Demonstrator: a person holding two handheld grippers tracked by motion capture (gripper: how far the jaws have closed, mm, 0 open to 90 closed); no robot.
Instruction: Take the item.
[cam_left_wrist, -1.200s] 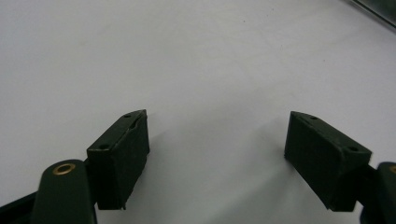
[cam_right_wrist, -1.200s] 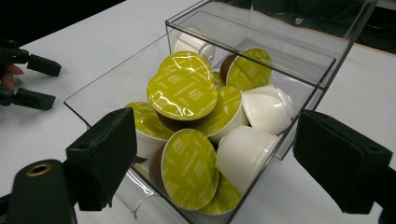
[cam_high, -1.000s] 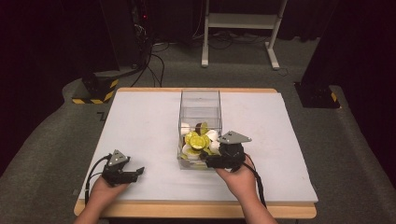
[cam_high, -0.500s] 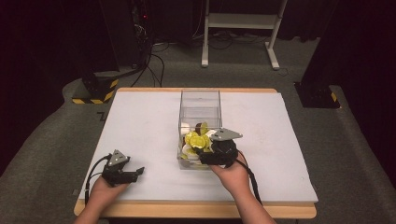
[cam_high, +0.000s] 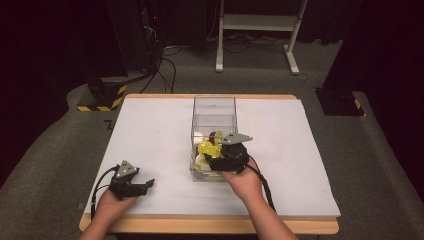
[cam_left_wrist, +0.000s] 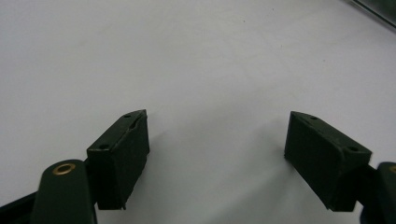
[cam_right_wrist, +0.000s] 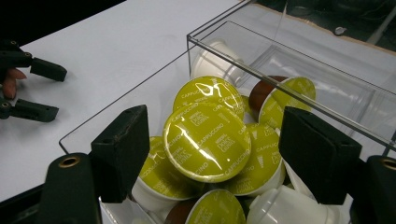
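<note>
Right gripper (cam_right_wrist: 212, 140) jaws apart, straddling top capsule (cam_right_wrist: 207, 141) in clear box (cam_high: 214, 107); nothing grasped yet. Left gripper (cam_high: 131, 183) spread, idle near-left.

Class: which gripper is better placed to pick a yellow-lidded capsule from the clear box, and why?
Right. The right gripper hangs open over the clear box, a yellow-lidded capsule between its fingers. The left gripper sits apart on the table.
</note>
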